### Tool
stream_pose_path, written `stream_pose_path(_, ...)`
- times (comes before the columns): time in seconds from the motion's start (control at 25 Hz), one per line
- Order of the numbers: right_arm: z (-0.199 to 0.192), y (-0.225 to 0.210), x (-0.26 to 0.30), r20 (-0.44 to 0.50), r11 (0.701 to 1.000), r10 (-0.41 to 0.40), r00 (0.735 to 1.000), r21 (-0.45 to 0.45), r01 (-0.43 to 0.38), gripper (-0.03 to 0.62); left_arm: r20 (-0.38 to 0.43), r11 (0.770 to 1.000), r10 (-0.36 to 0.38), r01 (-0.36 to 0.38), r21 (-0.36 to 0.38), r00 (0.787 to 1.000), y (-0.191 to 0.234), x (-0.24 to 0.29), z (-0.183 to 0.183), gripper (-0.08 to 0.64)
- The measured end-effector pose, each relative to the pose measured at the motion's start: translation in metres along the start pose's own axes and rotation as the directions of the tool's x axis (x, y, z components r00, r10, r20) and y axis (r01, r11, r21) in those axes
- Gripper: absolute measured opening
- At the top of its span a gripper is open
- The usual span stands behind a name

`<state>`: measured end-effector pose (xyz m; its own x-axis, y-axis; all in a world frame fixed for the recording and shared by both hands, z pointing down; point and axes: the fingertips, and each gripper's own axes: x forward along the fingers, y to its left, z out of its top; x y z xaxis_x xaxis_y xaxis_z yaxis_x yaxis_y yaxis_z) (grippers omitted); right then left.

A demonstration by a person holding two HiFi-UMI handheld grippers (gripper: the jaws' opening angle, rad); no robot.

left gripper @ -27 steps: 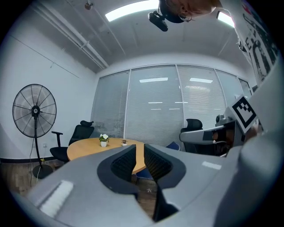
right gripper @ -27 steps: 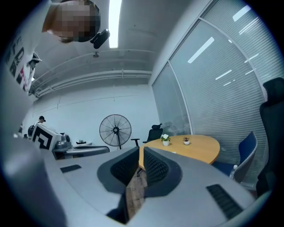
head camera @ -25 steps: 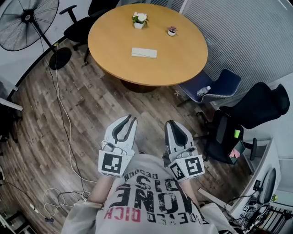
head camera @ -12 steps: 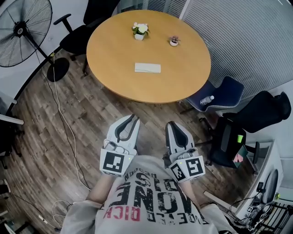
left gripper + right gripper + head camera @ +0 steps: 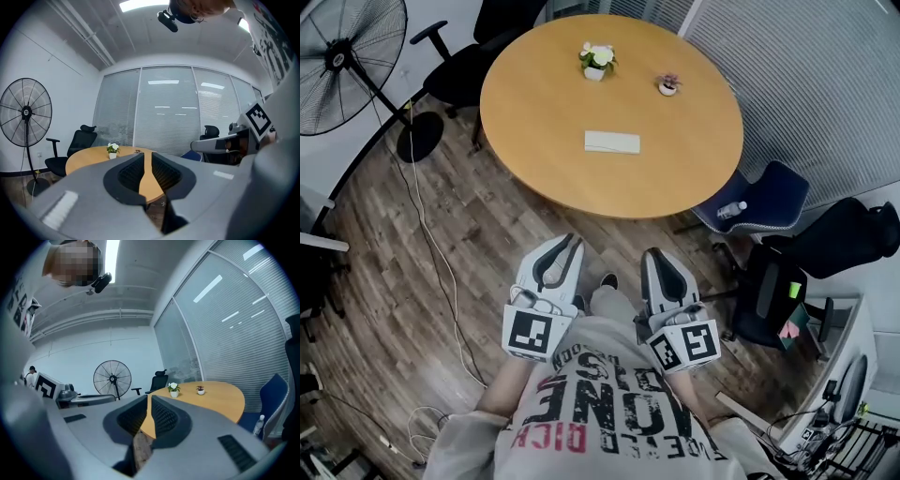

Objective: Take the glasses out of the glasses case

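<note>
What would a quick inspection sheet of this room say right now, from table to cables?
Surface: round wooden table, mostly bare.
Job's things: white glasses case lies flat near the table's middle and looks closed; glasses not seen.
Clutter: potted plant and smaller pot at the far side.
Tools: left tool slightly open, empty; right tool shut, empty; both well short of the table.
Cables: loose cables across the wooden floor at left.
Surroundings: standing fan, black office chair, blue chair holding a bottle, blinds.
</note>
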<state>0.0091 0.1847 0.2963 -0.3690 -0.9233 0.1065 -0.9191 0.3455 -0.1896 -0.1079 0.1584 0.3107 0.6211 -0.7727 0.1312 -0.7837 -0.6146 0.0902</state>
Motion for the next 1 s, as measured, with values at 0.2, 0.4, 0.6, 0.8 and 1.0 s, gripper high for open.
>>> stream_pose_path(0.2,-0.002,-0.018,0.018,-0.014,1.0,0.009,1.0,0.012,-0.009,0.021,-0.01,1.0,0.02,-0.02,-0.014,1.0,0.007,0.018,-0.003,0.058)
stream_pose_path(0.4,0.004,-0.046,0.045,-0.025,0.999,0.032,0.999,0.011,-0.032,0.021,-0.001,0.998,0.061,-0.061,-0.011,0.998,0.02,0.051,0.0,0.058)
stream_pose_path(0.6,0.019,-0.084,0.076,-0.02,0.998,0.063,0.998,0.001,-0.063,0.021,0.017,0.994,0.106,-0.106,0.013,0.994,0.029,0.094,0.009,0.058)
stream_pose_path(0.8,0.029,-0.116,0.098,-0.021,0.995,0.1,0.995,-0.003,-0.101,0.021,0.035,0.988,0.15,-0.151,0.024,0.988,0.032,0.13,0.021,0.058)
stream_pose_path(1.0,0.029,-0.141,0.111,-0.038,0.993,0.12,0.992,-0.002,-0.12,0.021,0.025,0.985,0.175,-0.174,-0.013,0.984,0.028,0.151,0.021,0.058)
